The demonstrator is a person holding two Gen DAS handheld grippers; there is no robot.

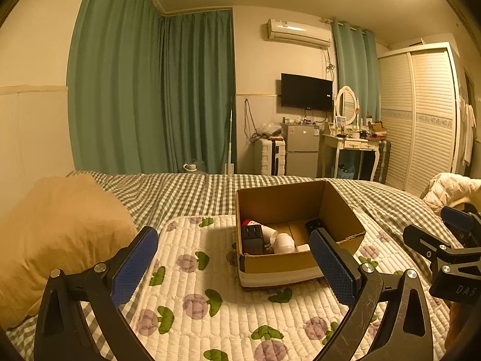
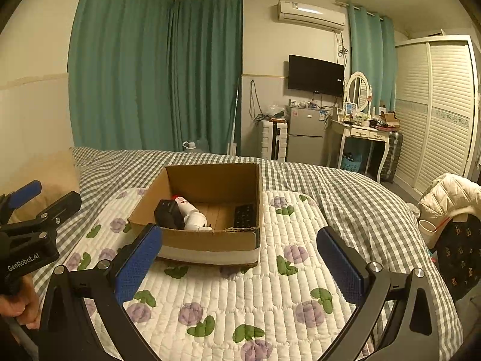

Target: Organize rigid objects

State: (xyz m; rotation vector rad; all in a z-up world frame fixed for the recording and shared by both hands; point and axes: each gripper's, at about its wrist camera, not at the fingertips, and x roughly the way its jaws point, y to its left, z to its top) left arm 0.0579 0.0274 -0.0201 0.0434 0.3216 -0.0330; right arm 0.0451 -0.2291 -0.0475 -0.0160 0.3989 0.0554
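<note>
An open cardboard box [image 1: 339,207] [image 2: 192,237] stands on a quilted floral mat [image 1: 210,300] [image 2: 255,294] on the bed. Inside it lie a black power adapter [image 1: 252,239] [image 2: 169,214], a white bottle with a red cap [image 2: 188,206], a white cup-like piece [image 1: 284,242] [image 2: 197,221] and a black remote-like object [image 2: 244,215] [image 1: 314,224]. My left gripper [image 1: 237,267] is open and empty, just in front of the box. My right gripper [image 2: 240,267] is open and empty, also in front of the box. Each gripper shows at the edge of the other's view.
A tan pillow [image 1: 60,240] lies left of the mat. The bed has a green checked cover [image 2: 345,192]. A white padded jacket [image 2: 451,195] hangs on a chair at the right. A dressing table [image 2: 363,132], fridge and wardrobe stand beyond the bed.
</note>
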